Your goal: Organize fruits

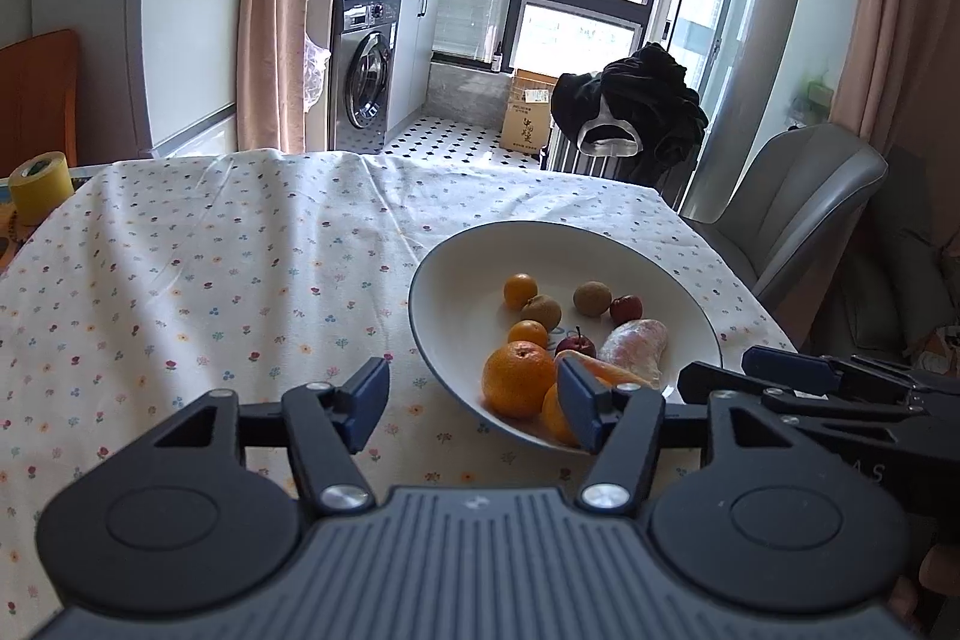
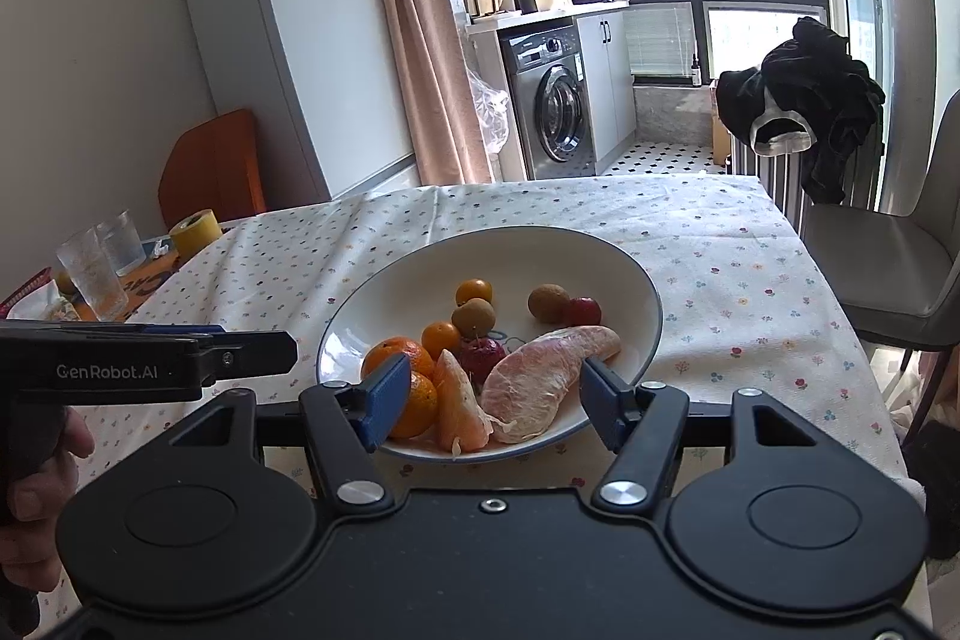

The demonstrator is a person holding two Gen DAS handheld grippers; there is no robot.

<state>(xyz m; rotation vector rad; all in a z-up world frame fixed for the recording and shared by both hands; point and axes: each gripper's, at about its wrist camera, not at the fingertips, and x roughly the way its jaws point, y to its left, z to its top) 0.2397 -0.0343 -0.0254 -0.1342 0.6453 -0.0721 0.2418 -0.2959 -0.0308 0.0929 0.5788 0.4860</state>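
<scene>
fruits [image 2: 474,358] in plate [image 2: 606,259], plate on table [image 2: 750,280]

A glossy white ceramic-looking bowl [image 2: 636,292] sits on a creased, matt flowered cloth [image 2: 720,244] over the table, holding dimpled shiny oranges [image 2: 396,355] and a rough, membranous peeled citrus segment [image 2: 540,388].

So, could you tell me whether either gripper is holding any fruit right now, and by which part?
Nothing is held. The left gripper and right gripper are both open and empty, near the bowl's front rim.

The right tool [image 2: 495,400] hangs spread wide over the fruit-filled white bowl [image 2: 630,280].
</scene>
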